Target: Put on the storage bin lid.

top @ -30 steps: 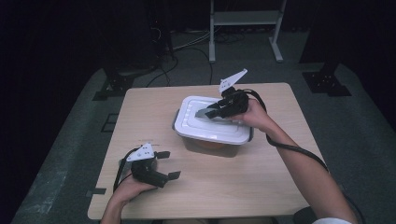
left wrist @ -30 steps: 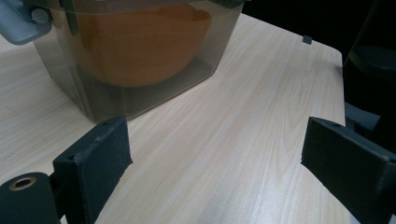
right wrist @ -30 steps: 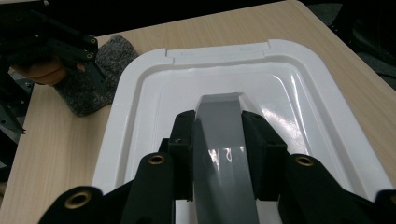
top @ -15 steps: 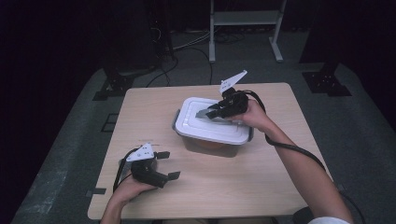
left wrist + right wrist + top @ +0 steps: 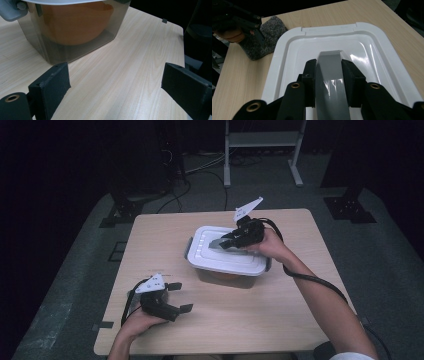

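Handle [image 5: 332,82] runs lengthwise along lid [image 5: 287,50], clamped in right hand-held gripper [image 5: 329,75].

No readable text, label, brand, number or sign anywhere here: the white lid [image 5: 364,53] is plain, the container [image 5: 75,32] wall carries no print, and the bare wooden table [image 5: 280,320] has no markings on it at all.

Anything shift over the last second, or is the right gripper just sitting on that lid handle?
No visible change. The right gripper stays shut on the grey handle of the white lid, the container has not moved, and the left gripper rests open on the table.
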{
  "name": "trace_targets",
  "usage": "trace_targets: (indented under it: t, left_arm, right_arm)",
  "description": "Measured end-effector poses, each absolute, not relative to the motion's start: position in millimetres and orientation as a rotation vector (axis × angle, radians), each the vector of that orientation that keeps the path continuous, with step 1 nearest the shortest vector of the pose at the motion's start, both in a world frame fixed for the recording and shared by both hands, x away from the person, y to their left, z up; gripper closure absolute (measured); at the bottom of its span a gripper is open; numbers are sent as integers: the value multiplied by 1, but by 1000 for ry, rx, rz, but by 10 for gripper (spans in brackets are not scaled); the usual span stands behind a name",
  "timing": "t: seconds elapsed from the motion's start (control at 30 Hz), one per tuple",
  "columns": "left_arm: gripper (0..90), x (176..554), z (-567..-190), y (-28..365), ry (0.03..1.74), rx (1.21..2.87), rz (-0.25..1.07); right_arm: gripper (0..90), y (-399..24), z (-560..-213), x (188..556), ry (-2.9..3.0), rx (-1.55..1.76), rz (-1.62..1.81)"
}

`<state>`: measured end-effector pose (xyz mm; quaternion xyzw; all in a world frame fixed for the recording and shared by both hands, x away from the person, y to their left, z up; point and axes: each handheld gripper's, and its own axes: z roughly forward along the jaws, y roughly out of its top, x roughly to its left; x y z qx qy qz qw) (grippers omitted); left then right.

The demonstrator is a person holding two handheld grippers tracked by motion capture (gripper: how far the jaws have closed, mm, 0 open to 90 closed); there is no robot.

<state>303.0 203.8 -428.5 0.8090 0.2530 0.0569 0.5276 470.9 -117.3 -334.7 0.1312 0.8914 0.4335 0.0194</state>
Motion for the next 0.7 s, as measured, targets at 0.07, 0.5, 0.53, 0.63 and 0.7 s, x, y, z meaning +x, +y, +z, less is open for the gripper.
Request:
trace_targets:
  t: [0.07,0.5,0.53,0.63,0.7]
  left_arm:
    - [75,303,-428,204,603,1933,141]
    - [75,302,-428,205,605,1938,146]
    - [75,302,-428,205,605,1938,147]
    - [75,303,-428,204,605,1936,146]
    - [75,302,-428,204,605,1934,142]
  right_arm:
    - [652,-117,-335,471,2768,414,1356]
    - [500,-131,-325,464,2727,439,1415]
    - [490,-133,-324,463,2723,438,1420]
    - [466,-140,-320,459,2705,457,1443]
    - [453,-144,-319,457,2696,460,1445]
